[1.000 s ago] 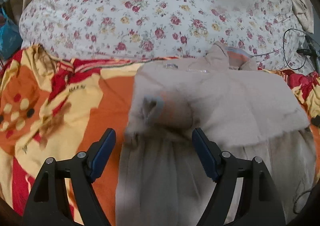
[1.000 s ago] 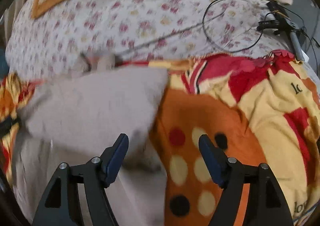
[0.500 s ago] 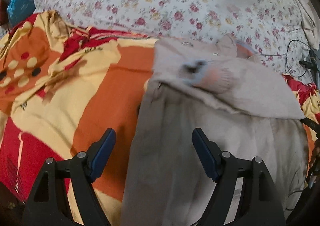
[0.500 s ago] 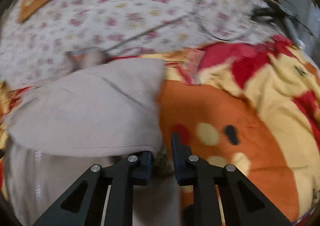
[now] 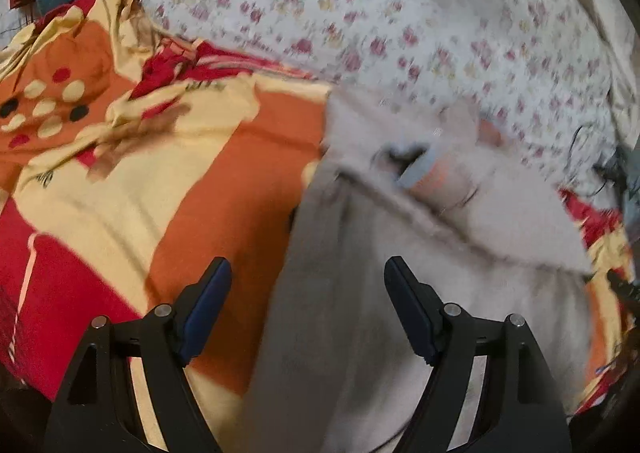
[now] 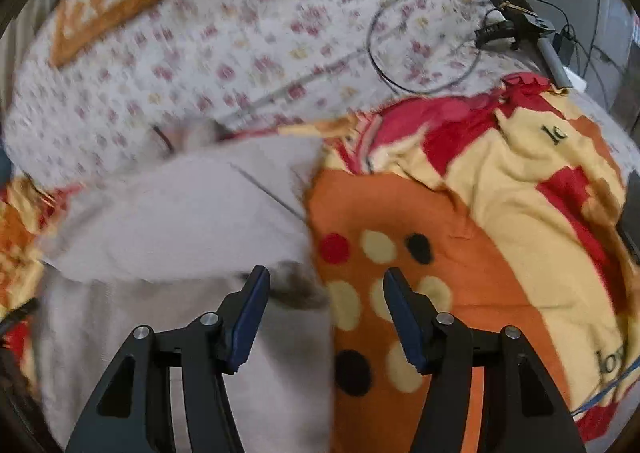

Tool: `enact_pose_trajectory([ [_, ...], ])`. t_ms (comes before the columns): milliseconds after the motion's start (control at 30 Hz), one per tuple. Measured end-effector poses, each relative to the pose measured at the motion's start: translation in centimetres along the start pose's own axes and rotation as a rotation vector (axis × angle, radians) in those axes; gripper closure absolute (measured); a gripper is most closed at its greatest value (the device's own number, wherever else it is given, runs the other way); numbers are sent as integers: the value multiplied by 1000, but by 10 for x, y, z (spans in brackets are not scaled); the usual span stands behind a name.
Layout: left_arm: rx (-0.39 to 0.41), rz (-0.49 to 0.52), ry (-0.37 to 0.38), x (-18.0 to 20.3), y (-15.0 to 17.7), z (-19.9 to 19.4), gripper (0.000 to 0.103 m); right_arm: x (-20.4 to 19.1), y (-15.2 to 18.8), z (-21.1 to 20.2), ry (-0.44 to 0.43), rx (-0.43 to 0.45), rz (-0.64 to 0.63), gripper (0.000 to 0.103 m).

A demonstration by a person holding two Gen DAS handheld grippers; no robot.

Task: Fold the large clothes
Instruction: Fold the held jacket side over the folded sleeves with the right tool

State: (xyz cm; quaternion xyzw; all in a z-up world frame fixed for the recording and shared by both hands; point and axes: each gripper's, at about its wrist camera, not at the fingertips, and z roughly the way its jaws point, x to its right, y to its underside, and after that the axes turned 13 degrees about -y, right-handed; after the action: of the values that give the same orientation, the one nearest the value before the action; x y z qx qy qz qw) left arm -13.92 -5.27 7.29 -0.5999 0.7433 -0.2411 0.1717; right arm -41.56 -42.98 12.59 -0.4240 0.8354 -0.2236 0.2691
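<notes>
Right gripper, jaws just reopened and empty, hung over the beige garment edge at 12 o'clock; the next fold needed a square grip.

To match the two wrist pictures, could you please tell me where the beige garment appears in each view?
Left wrist: the beige garment fills the centre and lower right, its left edge running down between the left claw's fingers.
Right wrist: the garment fills the lower left, its right edge just ahead of the right claw.
Shared landmark: the floral quilt behind it.
</notes>
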Motion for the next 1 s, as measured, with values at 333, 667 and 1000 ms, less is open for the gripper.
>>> enact_pose_trajectory([
  [333, 76, 68, 30, 66, -47, 2, 24, -47, -21, 54, -66, -23, -87, 55],
  [667, 1, 154, -126, 95, -48, 71, 18, -23, -12, 80, -45, -110, -61, 50],
  [1000, 39, 195, -62, 63, -26, 5, 18, 8, 4, 46, -39, -172, -35, 37],
])
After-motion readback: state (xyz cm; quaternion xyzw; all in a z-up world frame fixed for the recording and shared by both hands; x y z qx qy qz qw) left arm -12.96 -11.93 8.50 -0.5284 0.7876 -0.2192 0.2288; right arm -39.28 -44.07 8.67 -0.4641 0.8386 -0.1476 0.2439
